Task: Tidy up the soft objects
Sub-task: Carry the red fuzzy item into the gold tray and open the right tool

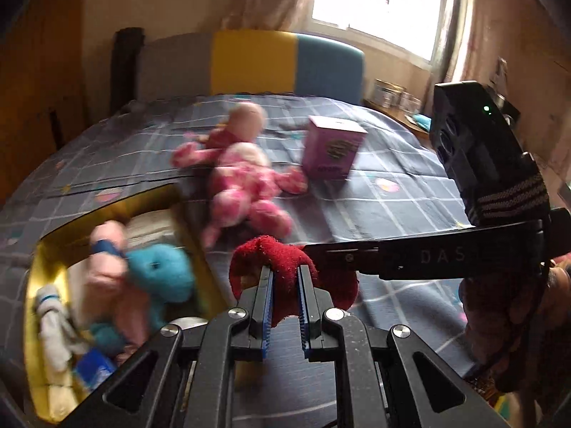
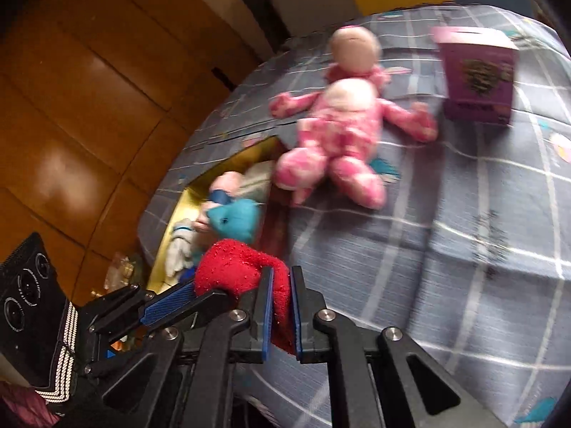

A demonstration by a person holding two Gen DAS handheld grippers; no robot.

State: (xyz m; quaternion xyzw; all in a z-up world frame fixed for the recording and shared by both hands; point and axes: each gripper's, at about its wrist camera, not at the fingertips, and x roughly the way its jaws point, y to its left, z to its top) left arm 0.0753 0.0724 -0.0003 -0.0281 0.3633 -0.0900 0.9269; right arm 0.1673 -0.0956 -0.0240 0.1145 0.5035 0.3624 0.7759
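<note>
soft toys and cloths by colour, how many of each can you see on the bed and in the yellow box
Red: 1, the red cloth held by both grippers
Pink: 2, the pink doll on the bed and the pale pink toy in the yellow box
Blue: 1, the blue plush in the box
White: 1, the white cloth in the box
Total: 5

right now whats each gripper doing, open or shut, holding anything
left gripper: closed on the red sock.
right gripper: closed on the same red sock, at its other end.
</note>
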